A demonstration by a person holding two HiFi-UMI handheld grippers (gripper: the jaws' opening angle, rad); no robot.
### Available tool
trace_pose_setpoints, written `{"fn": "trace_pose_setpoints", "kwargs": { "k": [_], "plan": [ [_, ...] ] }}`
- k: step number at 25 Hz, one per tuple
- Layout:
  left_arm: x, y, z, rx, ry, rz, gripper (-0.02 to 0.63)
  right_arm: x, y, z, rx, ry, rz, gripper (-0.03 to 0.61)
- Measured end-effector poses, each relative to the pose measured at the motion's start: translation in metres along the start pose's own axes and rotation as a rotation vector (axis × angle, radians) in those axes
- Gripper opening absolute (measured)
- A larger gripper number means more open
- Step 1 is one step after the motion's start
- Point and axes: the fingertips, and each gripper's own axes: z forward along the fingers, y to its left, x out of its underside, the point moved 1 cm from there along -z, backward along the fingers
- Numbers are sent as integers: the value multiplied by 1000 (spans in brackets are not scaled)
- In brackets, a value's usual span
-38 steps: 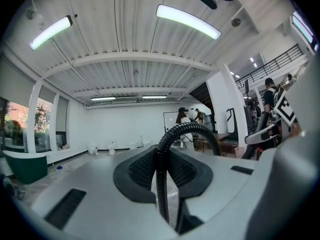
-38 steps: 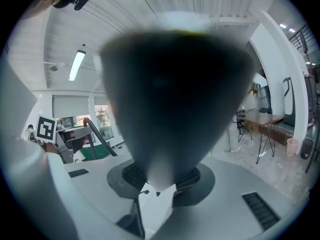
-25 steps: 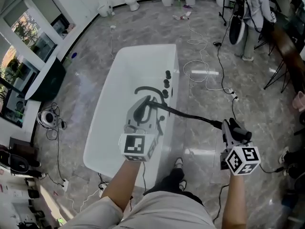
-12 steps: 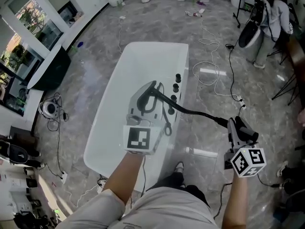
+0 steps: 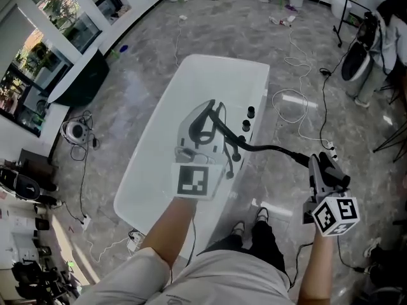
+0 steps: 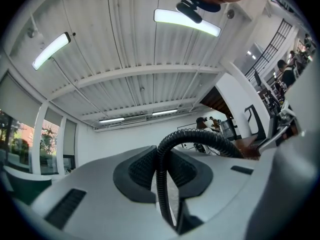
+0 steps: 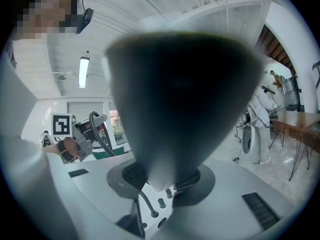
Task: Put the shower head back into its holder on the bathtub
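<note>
I judge that the step in hand is to bring the shower head to its holder; it is not yet seated. The right gripper is clenching the shower head between its pads and holding it over the floor, beside the right side of the tub and well apart from the rim. In the right gripper view the head is filling most of the picture as a dark cone.

The left gripper is closed on the hose. Its pads are pinching the ribbed black hose and keeping a loop of it raised above the tub. From this loop the hose is going down to the rim near the knobs, and then across to the shower head.

The holder I cannot make out with certainty. It is probably among the dark fittings on the right rim, where the hose is coming out.

The next move, in my judgement, is asking for two things. The right gripper is needing to travel to the rim and turn the head so that its handle is pointing down into the holder. The left gripper is needing to give slack, or to guide the hose so that it is not twisting or pulling the head aside.

The tub is looking white and bare inside. I am seeing no water and no objects in it, but the left gripper is covering a part of it.
</note>
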Motion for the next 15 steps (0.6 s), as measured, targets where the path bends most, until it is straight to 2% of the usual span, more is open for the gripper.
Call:
{"fn": "trace_pose_setpoints", "kwargs": {
  "k": [7,12,15],
  "plan": [
    [23,-2,33,-115,49,8,54,-13,-10,60,-143,63,-171,123],
    [10,10,49,-170,7,78,54,-23,-15,83,-204,55,-140,123],
    [11,24,48,-207,15,104,54,-25,-10,94,-236,54,-128,123]
  ]
}}
